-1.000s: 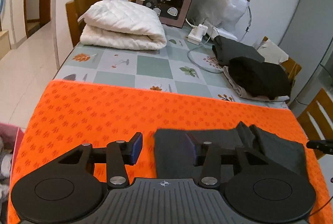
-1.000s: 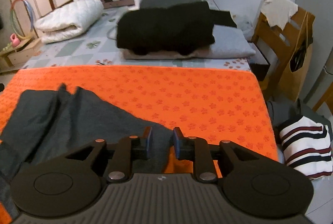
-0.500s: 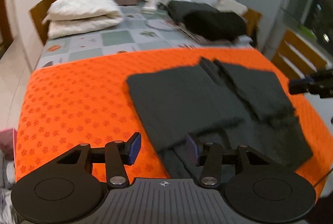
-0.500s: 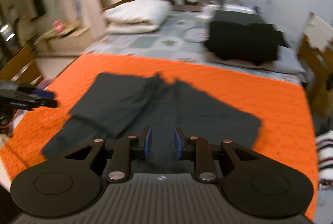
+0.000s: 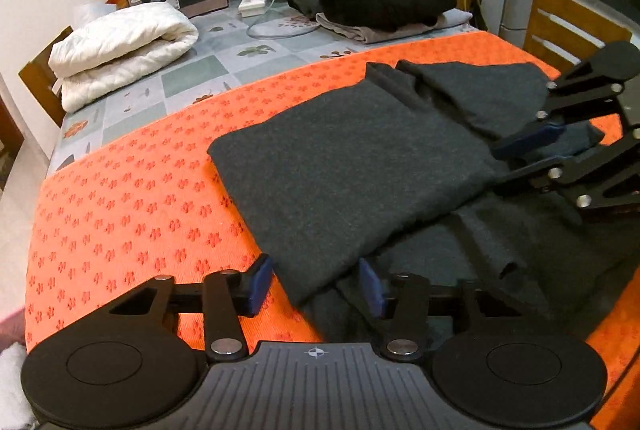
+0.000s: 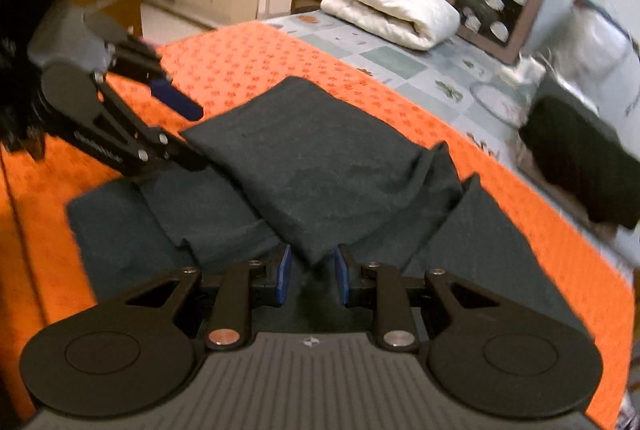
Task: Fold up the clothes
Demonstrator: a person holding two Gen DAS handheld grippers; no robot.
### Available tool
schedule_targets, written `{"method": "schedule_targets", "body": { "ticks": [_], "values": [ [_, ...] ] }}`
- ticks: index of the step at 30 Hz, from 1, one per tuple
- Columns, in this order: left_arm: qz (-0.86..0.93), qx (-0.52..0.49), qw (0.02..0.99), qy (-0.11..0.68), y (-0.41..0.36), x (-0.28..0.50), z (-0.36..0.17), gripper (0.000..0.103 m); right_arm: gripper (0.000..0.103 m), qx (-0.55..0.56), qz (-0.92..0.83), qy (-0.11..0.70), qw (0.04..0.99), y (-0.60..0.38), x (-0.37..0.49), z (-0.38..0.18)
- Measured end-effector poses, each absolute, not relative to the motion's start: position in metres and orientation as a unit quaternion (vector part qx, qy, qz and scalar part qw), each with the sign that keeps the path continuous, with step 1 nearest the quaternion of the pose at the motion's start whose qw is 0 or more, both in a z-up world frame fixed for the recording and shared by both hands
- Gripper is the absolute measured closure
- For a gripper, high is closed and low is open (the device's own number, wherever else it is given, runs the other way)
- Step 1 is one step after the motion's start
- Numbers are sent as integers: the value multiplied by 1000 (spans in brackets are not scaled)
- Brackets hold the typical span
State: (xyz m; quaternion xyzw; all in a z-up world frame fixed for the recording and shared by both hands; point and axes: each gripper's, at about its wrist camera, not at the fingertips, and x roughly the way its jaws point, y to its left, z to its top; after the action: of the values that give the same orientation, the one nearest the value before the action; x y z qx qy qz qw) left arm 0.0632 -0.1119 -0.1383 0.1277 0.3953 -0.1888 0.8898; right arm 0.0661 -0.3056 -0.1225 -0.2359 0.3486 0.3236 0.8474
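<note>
On the orange mat (image 5: 132, 198), dark grey garment (image 5: 352, 166) part-folded (edges rumpled), both grippers' fingers (image 5: 256, 284) apart, unclamped.

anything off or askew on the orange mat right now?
Yes: the dark grey garment is folded unevenly. Its top flap lies diagonally, leaving lower layers sticking out at the near edge, and the far edge bunches into a ridge. Nothing spilled or damaged.
</note>
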Motion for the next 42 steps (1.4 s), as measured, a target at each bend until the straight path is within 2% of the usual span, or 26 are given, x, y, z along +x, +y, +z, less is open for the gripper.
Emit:
{"method": "schedule_targets", "body": {
  "ticks": [1,2,3,4,5,10,17,23,27,29,31,33,35,42],
  "values": [
    [-188,131,890,394,-112,64,-139,62,76,-251,322,345,845,-302,67,-126],
    [-190,130,891,392,-112,64,-139,69,77,-264,322,341,843,-300,67,-129],
    [-190,130,892,390,-111,64,-138,81,84,-277,323,337,840,-298,67,-131],
    [-191,133,893,386,-111,63,-137,86,97,-290,323,332,838,-296,67,-134],
    [-191,135,894,382,-111,62,-135,93,99,-300,322,329,836,-294,67,-135],
    [-200,128,904,355,-106,56,-117,97,100,-302,321,304,844,-299,59,-113],
    [-232,153,895,348,-106,29,-92,97,100,-293,349,304,836,-310,31,-82],
    [-242,181,871,388,-114,12,-125,95,100,-280,362,348,818,-308,16,-106],
    [-242,171,864,407,-110,8,-137,86,99,-260,357,373,816,-312,17,-120],
    [-248,161,868,399,-105,4,-128,83,99,-249,347,369,825,-322,15,-113],
    [-260,153,873,382,-103,0,-114,79,94,-238,336,366,835,-331,14,-107],
    [-275,149,877,365,-107,-3,-101,71,89,-227,325,362,844,-341,12,-100],
    [-290,148,878,350,-117,-1,-91,67,88,-223,302,363,853,-355,10,-95],
    [-326,173,867,335,-175,20,-97,65,83,-229,209,372,875,-409,12,-99]
  ]
}}
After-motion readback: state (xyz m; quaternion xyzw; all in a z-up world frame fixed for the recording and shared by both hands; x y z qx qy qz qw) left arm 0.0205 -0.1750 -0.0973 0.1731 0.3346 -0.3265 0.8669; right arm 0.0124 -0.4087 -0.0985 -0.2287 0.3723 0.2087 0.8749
